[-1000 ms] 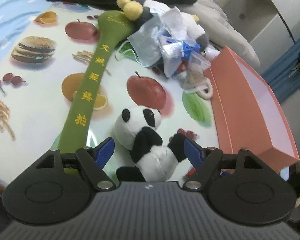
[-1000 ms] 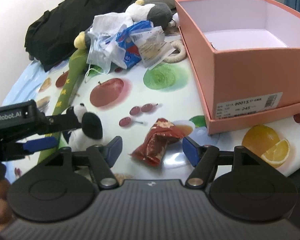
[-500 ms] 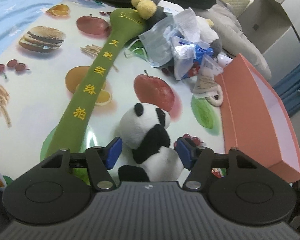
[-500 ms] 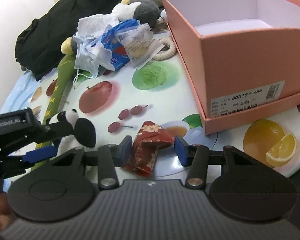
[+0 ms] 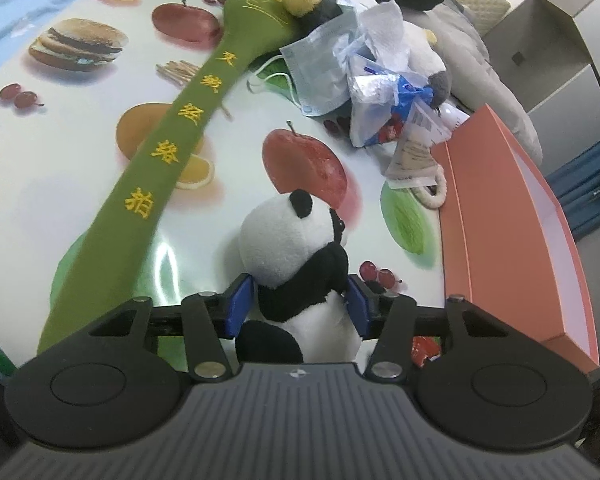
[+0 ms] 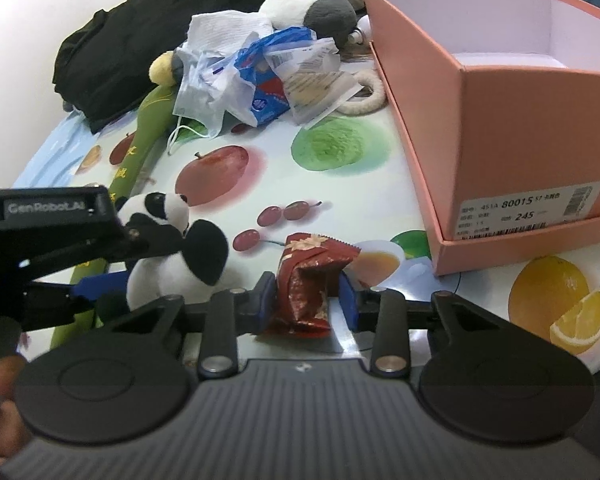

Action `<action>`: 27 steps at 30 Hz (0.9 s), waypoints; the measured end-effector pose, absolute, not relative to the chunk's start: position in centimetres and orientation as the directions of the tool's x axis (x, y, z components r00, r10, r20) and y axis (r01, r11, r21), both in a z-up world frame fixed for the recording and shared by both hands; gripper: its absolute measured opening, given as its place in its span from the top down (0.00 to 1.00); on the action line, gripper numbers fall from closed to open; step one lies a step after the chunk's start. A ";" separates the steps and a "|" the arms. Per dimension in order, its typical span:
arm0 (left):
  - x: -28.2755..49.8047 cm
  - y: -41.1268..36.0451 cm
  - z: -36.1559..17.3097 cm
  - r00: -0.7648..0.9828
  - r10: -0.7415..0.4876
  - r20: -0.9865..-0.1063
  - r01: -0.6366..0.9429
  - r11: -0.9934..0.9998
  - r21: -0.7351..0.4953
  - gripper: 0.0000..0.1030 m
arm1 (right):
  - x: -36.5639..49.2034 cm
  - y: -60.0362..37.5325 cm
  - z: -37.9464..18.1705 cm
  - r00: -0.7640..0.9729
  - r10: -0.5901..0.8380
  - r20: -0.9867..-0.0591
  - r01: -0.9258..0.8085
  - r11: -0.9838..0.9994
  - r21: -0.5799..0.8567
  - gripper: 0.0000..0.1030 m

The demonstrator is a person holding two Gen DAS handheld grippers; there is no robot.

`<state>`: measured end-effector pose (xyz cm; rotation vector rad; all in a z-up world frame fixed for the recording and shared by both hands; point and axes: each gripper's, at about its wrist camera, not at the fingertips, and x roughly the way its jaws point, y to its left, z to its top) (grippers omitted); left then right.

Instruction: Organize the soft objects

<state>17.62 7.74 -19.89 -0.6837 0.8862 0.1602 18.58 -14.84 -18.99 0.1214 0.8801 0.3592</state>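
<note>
the left gripper [image 5: 298, 308] is clamped on the panda plush [image 5: 296, 264], beside the green massage stick [image 5: 156, 168]. the right gripper [image 6: 307, 300] pinches a red snack packet [image 6: 310, 276] on the fruit-print tablecloth [image 6: 340, 184], near the pink shoebox [image 6: 512, 120].

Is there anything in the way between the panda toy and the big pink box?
Nothing visible blocks it. The left gripper is shut on the panda toy, and only bare tablecloth lies between it and the pink box. The box's top is open. The red wrapper, in the right gripper, sits nearer the front.
</note>
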 end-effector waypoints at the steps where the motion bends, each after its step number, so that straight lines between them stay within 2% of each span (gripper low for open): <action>1: 17.6 7.6 -19.8 0.636 -0.142 -0.758 -0.397 0.782 -0.480 0.47 | 18.6 -14.9 -18.9 0.583 0.356 -0.731 -0.260 0.934 0.247 0.71; 16: 17.6 6.8 -18.3 0.634 -0.118 -0.764 -0.308 0.868 -0.390 0.49 | 17.7 -15.8 -16.6 0.635 0.348 -0.690 -0.276 0.936 0.218 0.71; 27: 18.4 5.1 -14.1 0.668 -0.130 -0.732 -0.172 0.931 -0.322 0.49 | 17.7 -16.1 -12.3 0.665 0.405 -0.627 -0.342 0.912 0.226 0.71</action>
